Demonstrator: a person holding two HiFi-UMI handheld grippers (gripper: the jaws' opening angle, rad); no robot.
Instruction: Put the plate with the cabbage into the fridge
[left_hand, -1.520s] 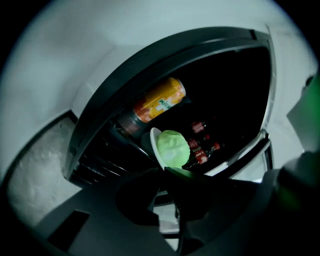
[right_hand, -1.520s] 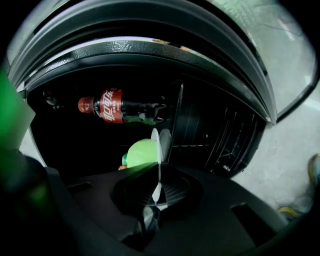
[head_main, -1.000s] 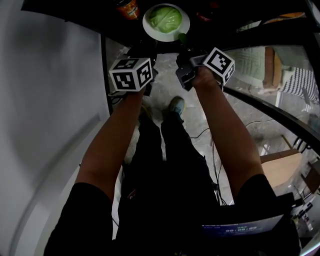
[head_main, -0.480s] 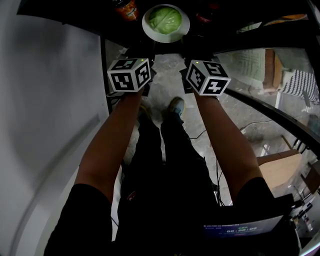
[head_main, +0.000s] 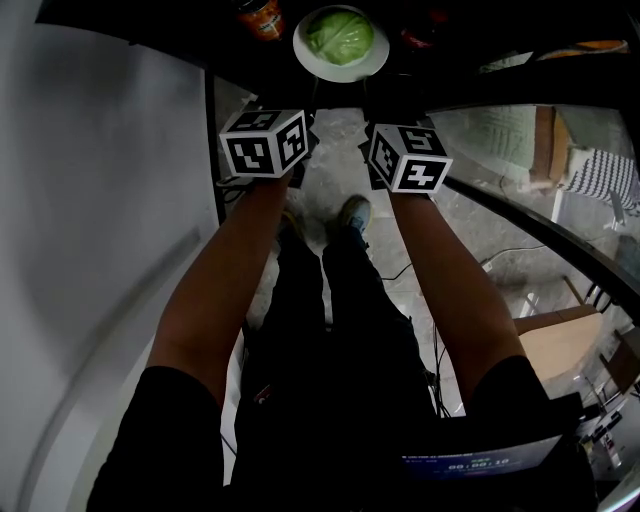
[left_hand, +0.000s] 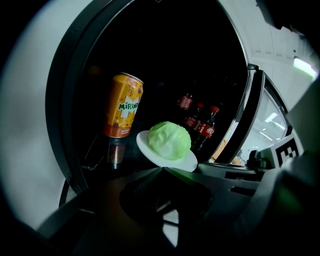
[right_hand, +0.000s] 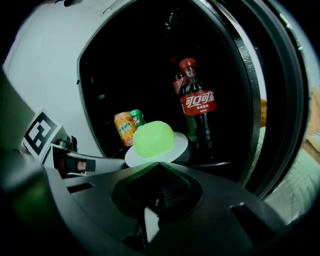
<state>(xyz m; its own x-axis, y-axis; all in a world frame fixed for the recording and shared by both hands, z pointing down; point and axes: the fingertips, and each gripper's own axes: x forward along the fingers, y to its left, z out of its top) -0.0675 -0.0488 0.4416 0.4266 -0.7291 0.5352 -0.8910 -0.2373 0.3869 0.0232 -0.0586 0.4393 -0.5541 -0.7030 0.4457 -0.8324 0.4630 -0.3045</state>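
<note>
A white plate (head_main: 372, 60) with a pale green cabbage (head_main: 338, 32) sits inside the dark fridge, at the top of the head view. Both grippers point at it from the front, marker cubes side by side (head_main: 265, 140) (head_main: 408, 155). In the left gripper view the cabbage (left_hand: 169, 140) on the plate (left_hand: 145, 150) lies just past my left gripper (left_hand: 161, 169), whose jaws meet. In the right gripper view my right gripper (right_hand: 159, 164) is shut too, its tip at the near rim of the plate (right_hand: 177, 150). I cannot tell whether either tip touches the rim.
An orange Mirinda can (left_hand: 122, 105) stands left of the plate, with a green can (right_hand: 136, 117) behind it. Cola bottles (right_hand: 197, 107) stand to the right. The glass fridge door (head_main: 520, 150) hangs open on the right. The person's legs and floor cables lie below.
The right gripper has rolled back upright and now sits level beside the left one. Its green-tinted tip no longer shows at the plate's right rim. The left gripper has barely moved.
</note>
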